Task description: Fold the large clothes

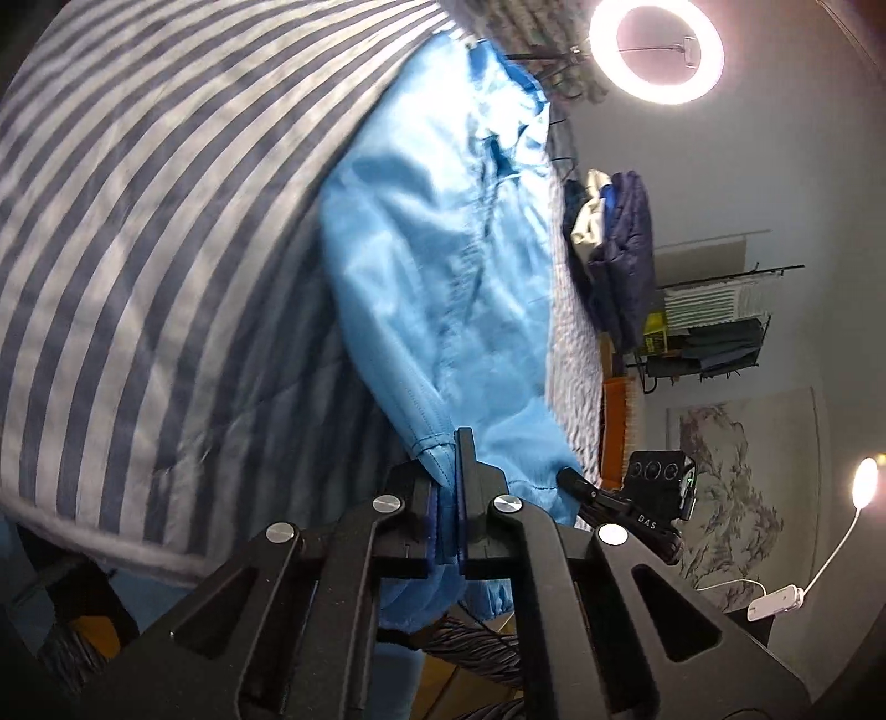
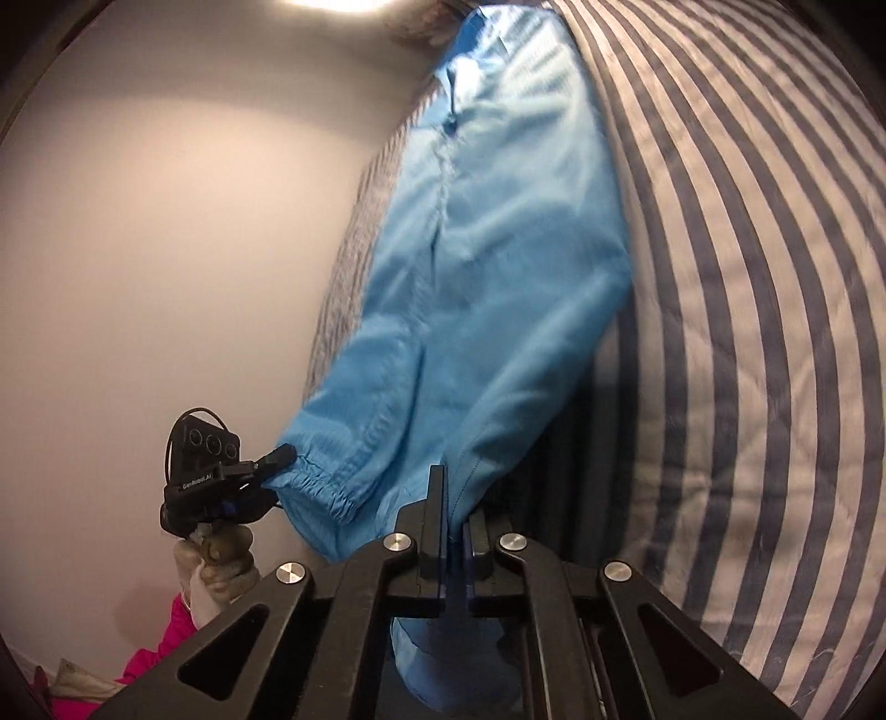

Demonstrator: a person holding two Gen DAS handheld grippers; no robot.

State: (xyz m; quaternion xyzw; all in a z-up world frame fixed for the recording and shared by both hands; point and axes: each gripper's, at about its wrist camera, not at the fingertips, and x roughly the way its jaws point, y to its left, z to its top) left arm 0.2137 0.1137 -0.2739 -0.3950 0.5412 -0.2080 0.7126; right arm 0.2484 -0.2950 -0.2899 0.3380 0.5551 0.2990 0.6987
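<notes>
A large light-blue garment (image 1: 443,266) lies stretched over a striped blue-and-white bedcover (image 1: 138,249). My left gripper (image 1: 448,471) is shut on the garment's hem edge. My right gripper (image 2: 455,498) is shut on another edge of the same garment (image 2: 487,266), next to an elastic cuff (image 2: 321,487). The right gripper also shows in the left wrist view (image 1: 626,498), holding the cloth's far corner. The left gripper shows in the right wrist view (image 2: 221,476), held by a gloved hand, gripping the cuff end.
The striped bedcover (image 2: 747,277) fills the right wrist view's right side. A ring light (image 1: 656,50), a pile of dark clothes (image 1: 614,249), a rack with folded items (image 1: 709,327) and a small lamp (image 1: 864,482) stand beyond the bed. Pink cloth (image 2: 160,648) lies low left.
</notes>
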